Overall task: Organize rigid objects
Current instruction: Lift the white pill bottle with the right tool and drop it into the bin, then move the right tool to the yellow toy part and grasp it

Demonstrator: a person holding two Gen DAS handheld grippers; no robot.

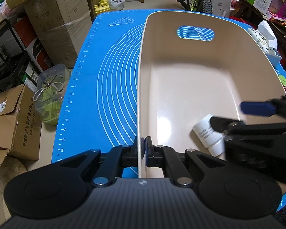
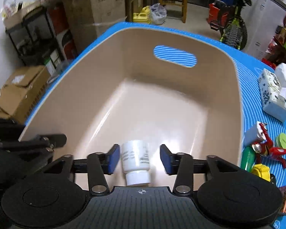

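My left claw [image 1: 144,148] is clenched on the left wall of the beige bin [image 1: 181,87], steadying it on the counter's blue mat [image 1: 112,72]. My right claw [image 2: 139,159] stands released inside the bin at its near end, pads clear of the white bottle [image 2: 135,160] lying between them on the bin floor. Judged status: one item binned. Right of the bin, the red figure [image 2: 268,148], green tin [image 2: 282,140] and yellow piece [image 2: 261,171] remain to sort.
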